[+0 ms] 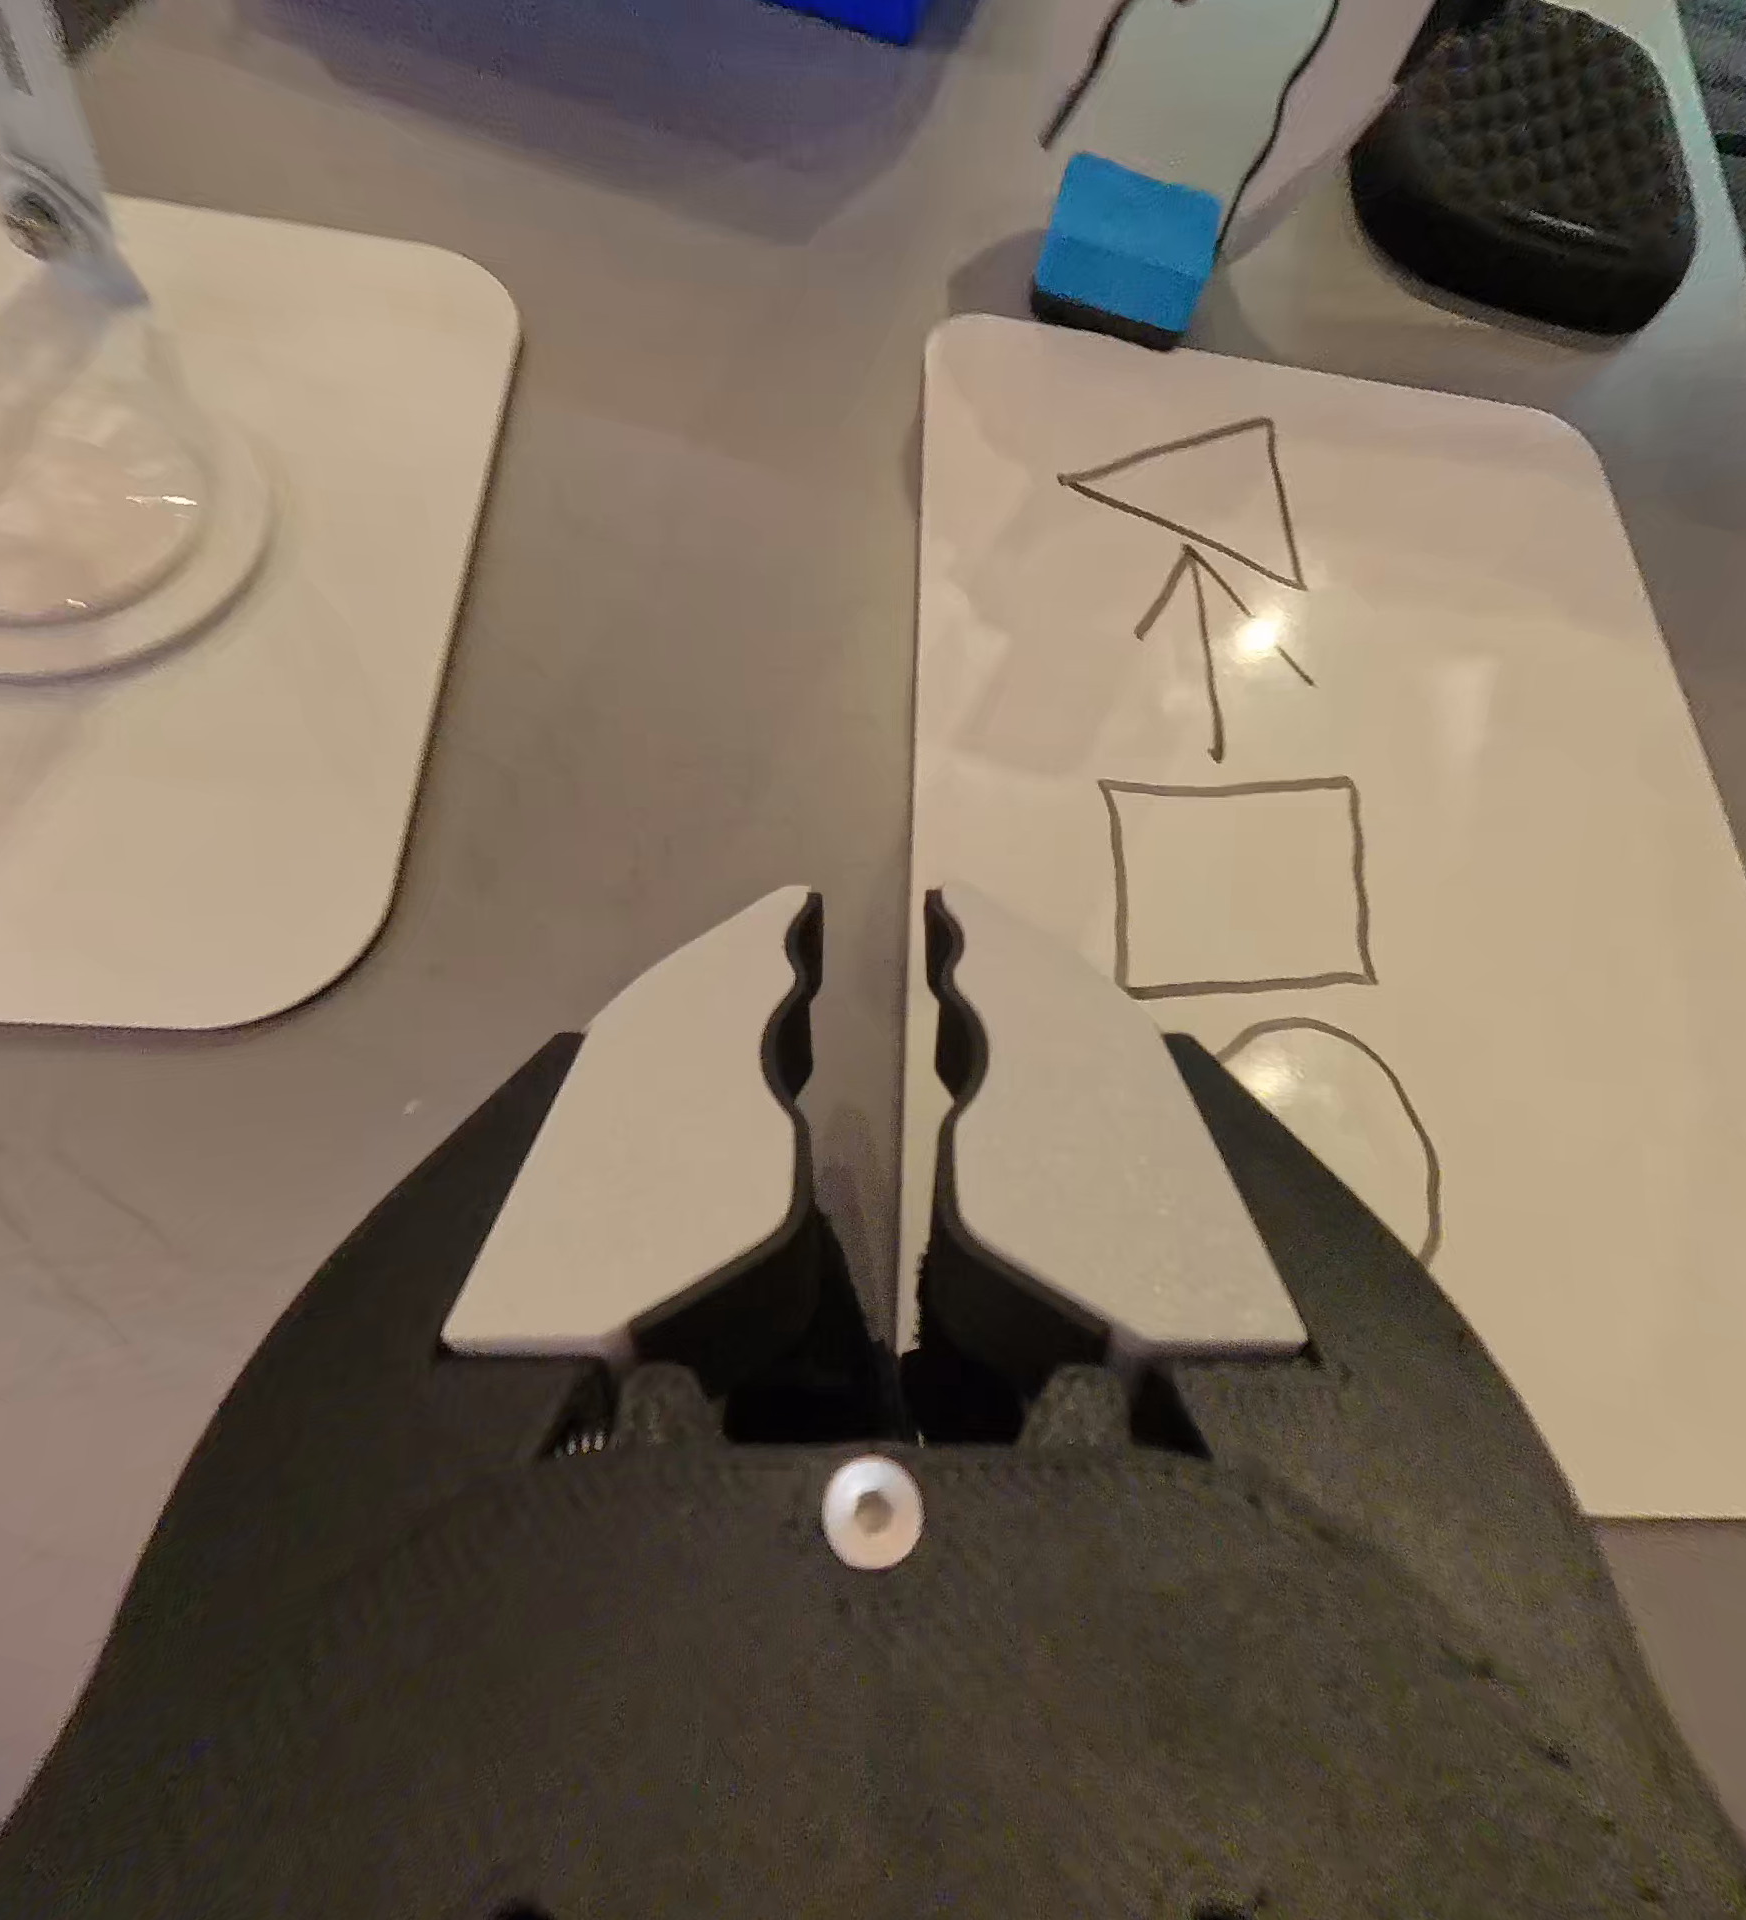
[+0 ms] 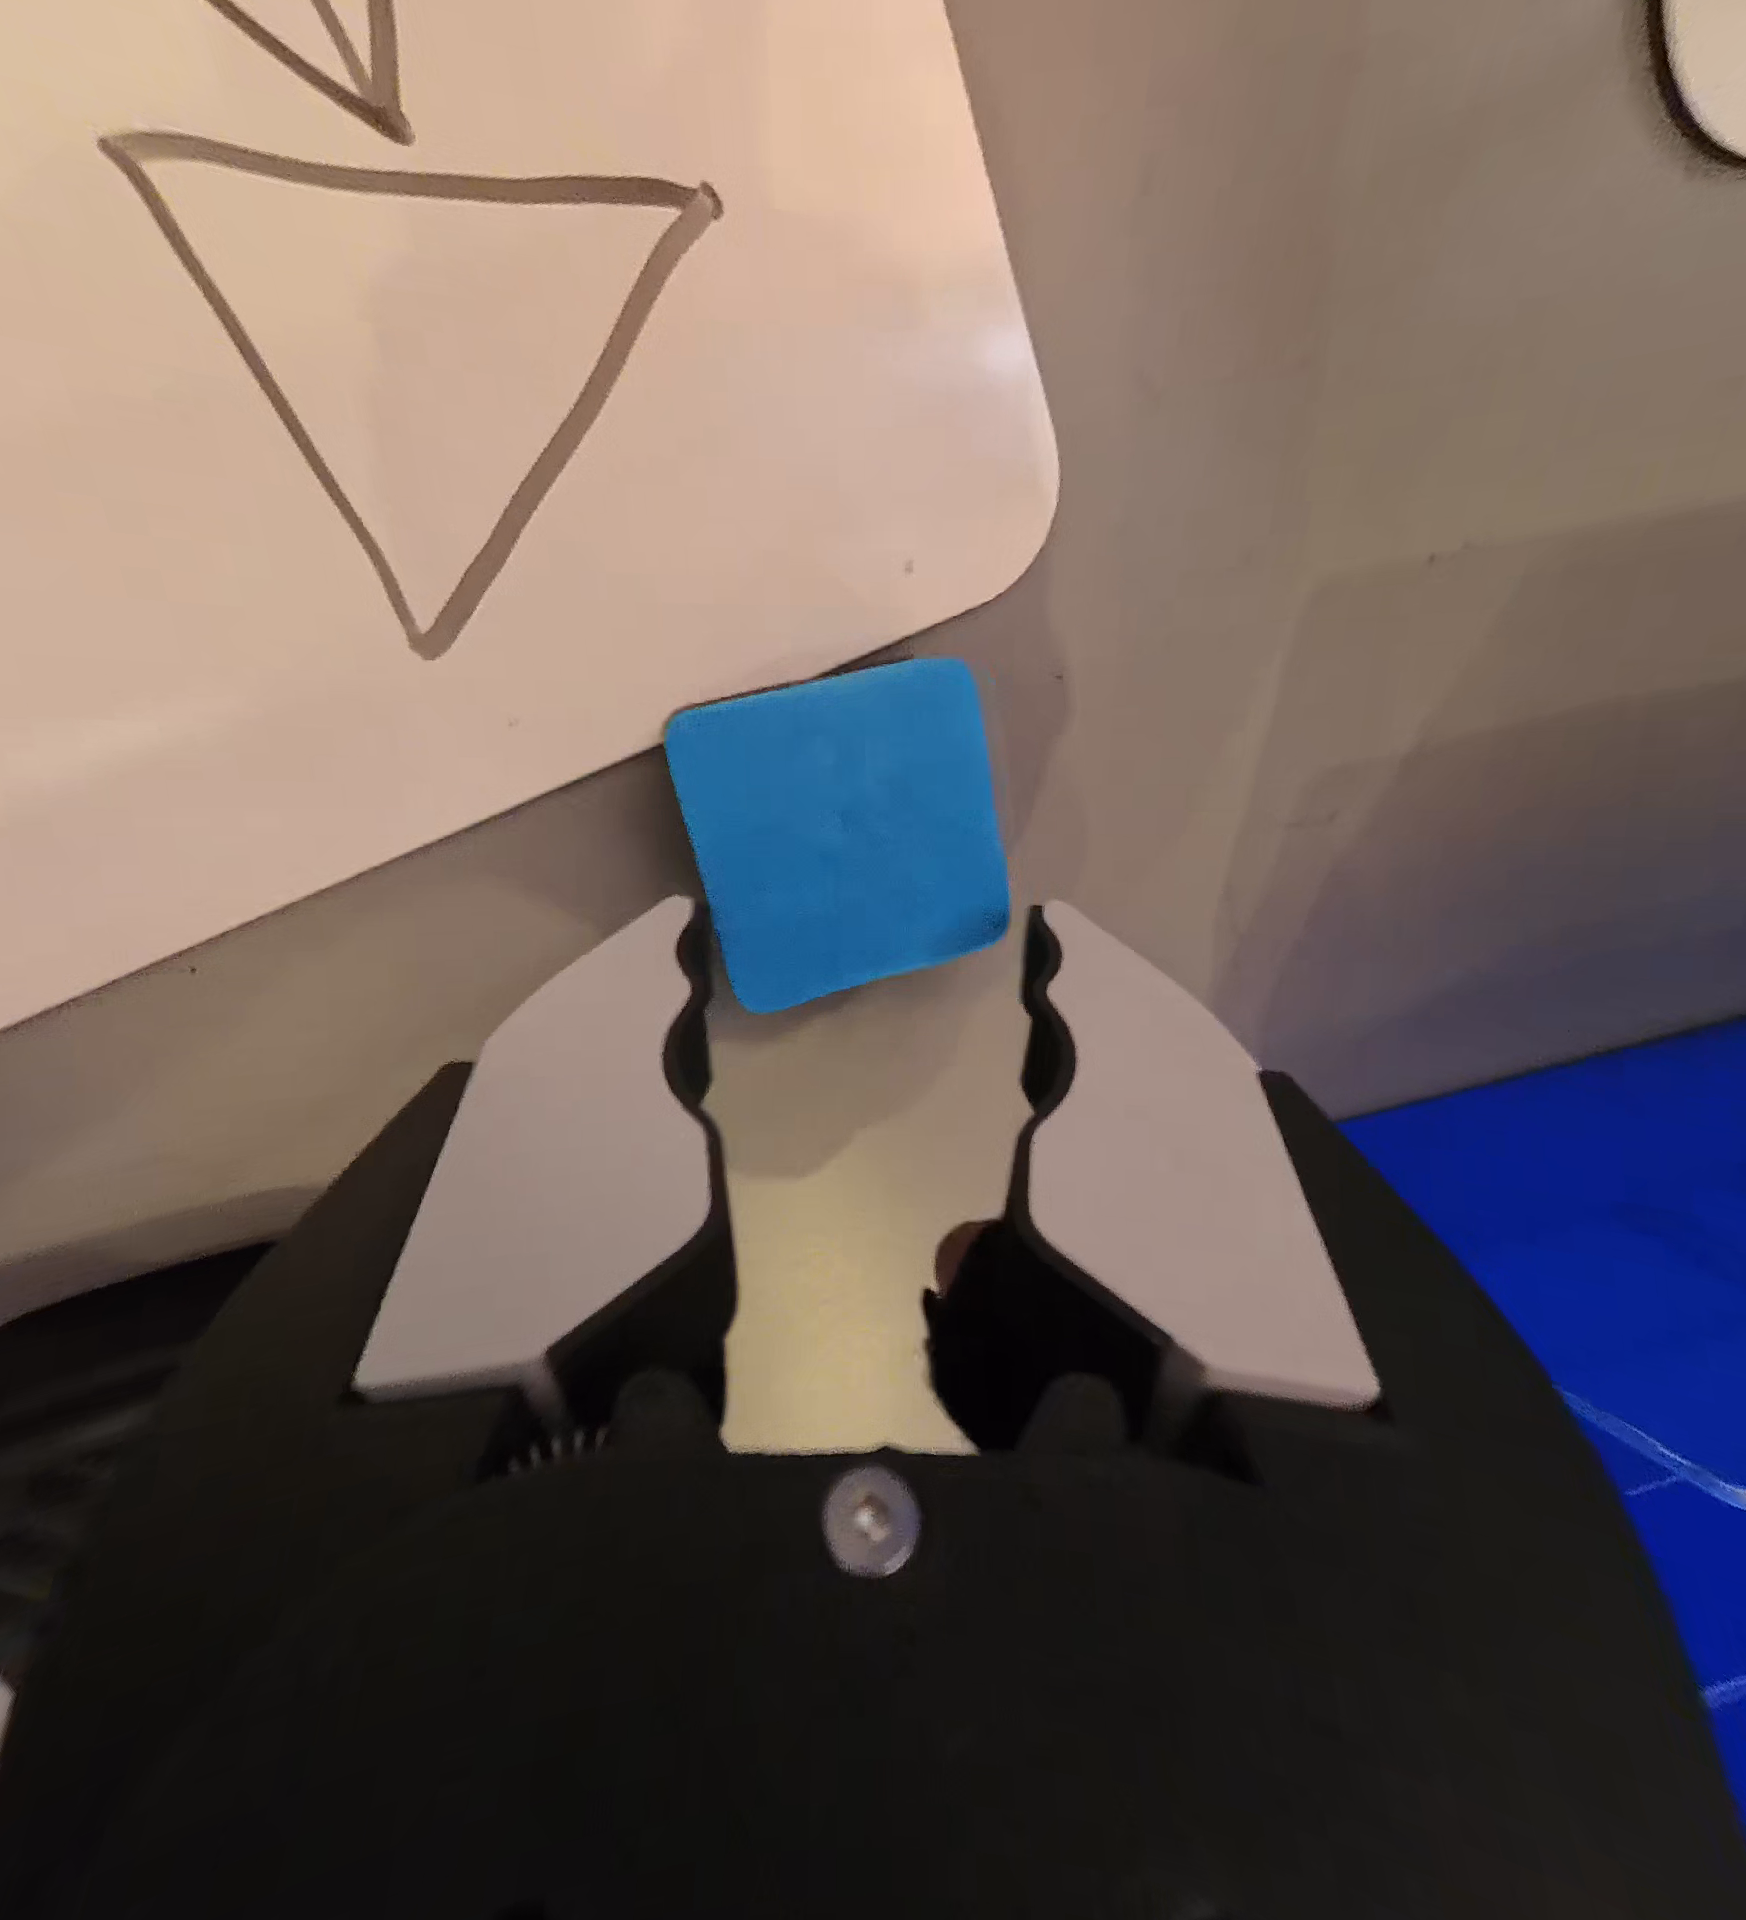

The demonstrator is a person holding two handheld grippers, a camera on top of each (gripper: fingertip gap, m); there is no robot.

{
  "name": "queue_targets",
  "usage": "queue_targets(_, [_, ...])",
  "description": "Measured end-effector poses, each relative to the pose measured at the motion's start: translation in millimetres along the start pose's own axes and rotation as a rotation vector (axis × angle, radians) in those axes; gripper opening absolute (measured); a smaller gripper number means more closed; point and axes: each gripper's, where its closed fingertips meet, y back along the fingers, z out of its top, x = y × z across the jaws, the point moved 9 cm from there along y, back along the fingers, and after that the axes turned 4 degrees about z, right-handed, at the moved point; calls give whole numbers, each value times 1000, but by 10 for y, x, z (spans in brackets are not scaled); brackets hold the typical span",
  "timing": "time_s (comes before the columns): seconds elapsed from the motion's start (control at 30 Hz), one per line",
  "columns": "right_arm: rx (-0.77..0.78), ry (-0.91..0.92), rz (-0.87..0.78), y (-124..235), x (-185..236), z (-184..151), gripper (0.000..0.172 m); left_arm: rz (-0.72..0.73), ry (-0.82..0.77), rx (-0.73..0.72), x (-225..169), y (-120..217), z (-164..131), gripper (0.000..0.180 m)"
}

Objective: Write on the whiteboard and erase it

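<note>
A white whiteboard [image 1: 1534, 935] lies on the grey table with a triangle, an arrow, a square and a curved shape drawn on it in black. A blue eraser [image 1: 1123, 244] with a dark base sits just past the board's far edge. My left gripper [image 1: 874, 914] hovers over the board's left edge, jaws a little apart with nothing between them. In the right wrist view the whiteboard [image 2: 848, 416] fills the upper left. My right gripper [image 2: 861, 916] is open around the near end of the eraser [image 2: 838, 831], with a gap at the right pad.
A second white board [image 1: 277, 727] lies to the left, with a clear glass base [image 1: 69, 520] on it. A black textured object [image 1: 1523, 177] and a black cable [image 1: 1274, 135] lie at the far right. A blue mat [image 2: 1575, 1351] lies beside my right gripper. Spacing between my two grippers at the tips: around 25 cm. From my left tips it is roughly 20 cm to the clear glass base [image 1: 69, 520]; from my right, 30 cm.
</note>
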Motion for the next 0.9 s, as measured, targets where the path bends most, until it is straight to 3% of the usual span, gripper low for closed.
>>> queue_targets(0.1, [45, 28, 1, 0, 15, 8, 70, -44, 3, 37, -26, -72, -42, 18])
queue_targets(0.2, [55, 56, -5, 0, 5, 68, 69, -55, 4, 82, -27, -135, -88, 18])
queue_targets(0.37, [59, 98, 31, -103, -35, 114, 55, -66, 9, 107, -33, -178, -104, 18])
queue_targets(0.7, [-46, 7, 1, 129, 71, 176, 55, -69, -21, 165, -87, -232, -110, 16])
queue_targets(0.9, [-34, 30, 30, 32, 282, 326, 55, -120, -49, 185, -184, -228, -105, 15])
